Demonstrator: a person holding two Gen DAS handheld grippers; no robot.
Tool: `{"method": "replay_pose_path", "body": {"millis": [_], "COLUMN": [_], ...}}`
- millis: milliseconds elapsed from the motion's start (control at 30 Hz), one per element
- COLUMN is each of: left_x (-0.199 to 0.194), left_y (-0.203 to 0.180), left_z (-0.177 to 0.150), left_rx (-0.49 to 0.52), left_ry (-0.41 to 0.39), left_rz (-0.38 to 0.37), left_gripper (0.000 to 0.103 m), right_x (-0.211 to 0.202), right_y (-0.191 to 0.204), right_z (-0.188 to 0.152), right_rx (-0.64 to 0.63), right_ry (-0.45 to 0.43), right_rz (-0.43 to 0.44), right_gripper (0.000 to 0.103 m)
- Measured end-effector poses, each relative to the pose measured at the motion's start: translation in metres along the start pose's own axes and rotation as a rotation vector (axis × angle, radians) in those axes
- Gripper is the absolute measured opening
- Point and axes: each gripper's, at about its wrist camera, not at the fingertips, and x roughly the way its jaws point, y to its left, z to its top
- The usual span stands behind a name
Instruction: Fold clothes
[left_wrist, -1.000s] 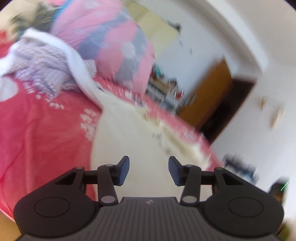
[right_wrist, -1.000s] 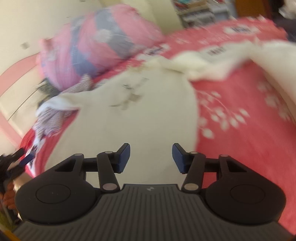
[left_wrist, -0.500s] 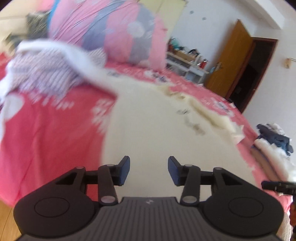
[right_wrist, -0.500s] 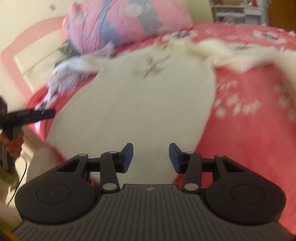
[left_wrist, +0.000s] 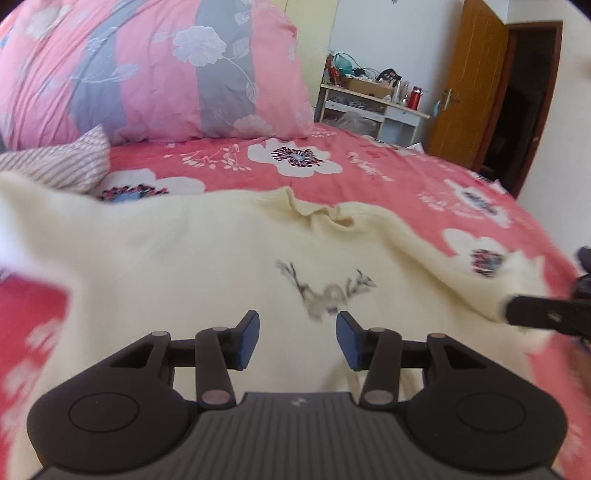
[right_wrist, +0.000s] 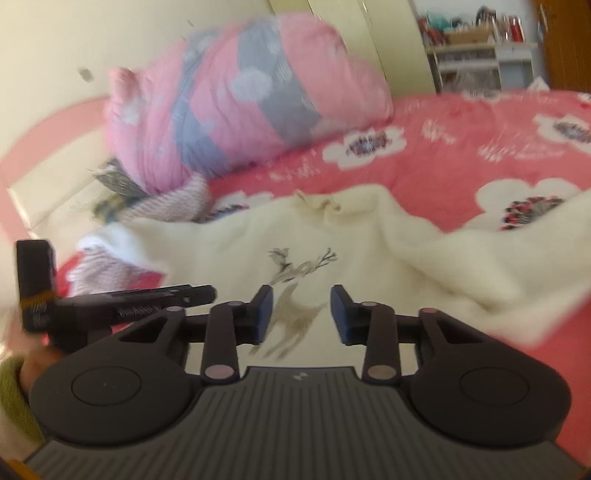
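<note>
A cream sweater (left_wrist: 207, 258) with a grey deer print (left_wrist: 325, 291) lies spread face up on the red flowered bed (left_wrist: 388, 177), its collar (left_wrist: 325, 214) at the far side. It also shows in the right wrist view (right_wrist: 369, 251). My left gripper (left_wrist: 297, 338) is open and empty, just above the sweater's chest. My right gripper (right_wrist: 300, 314) is open and empty over the deer print (right_wrist: 295, 295). Each gripper's body shows at the edge of the other's view.
A big pink and grey quilt bundle (left_wrist: 166, 70) sits at the head of the bed. A striped garment (left_wrist: 55, 166) lies left of the sweater. A white shelf unit (left_wrist: 373, 107) and a wooden door (left_wrist: 465, 81) stand beyond the bed.
Both grippers have swung over the bed and come in close above the sweater's chest from its hem side, now side by side. Both jaws stay open.
</note>
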Motion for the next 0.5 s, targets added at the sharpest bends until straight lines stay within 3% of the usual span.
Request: {"method": "replay_pose_path", "body": {"millis": [167,267,333,400,467,500], "left_x": [0.037,0.046,0.044,0.044,0.046,0.046], "left_y": [0.001,0.010,0.019,0.026,0.029,0.029], "left_z": [-0.009,-0.018,-0.018,-0.019,-0.018,-0.017], "left_rx": [-0.032,-0.058,-0.103,-0.140,-0.156,-0.157], "left_ry": [-0.054,-0.049,-0.064,-0.065,-0.060,-0.059], "left_rz": [-0.019,-0.066,-0.116,-0.142,-0.149,-0.149], "left_gripper": [0.046,0.047,0.048,0.049,0.049,0.049], "right_x": [0.108,0.151,0.156,0.151,0.140,0.132], "right_y": [-0.043,-0.083,-0.107,-0.123,-0.127,-0.123], "right_z": [0.034,0.047,0.061,0.076,0.087,0.092], "right_rx": [-0.011,-0.068,-0.045,-0.020,-0.016,-0.025], "right_ry": [0.128,0.140,0.079,0.033,0.003,-0.017], "right_rz": [-0.097,-0.268,-0.326,-0.395,-0.400,-0.364], "right_gripper": [0.016,0.002,0.000,0.006,0.006,0.006]}}
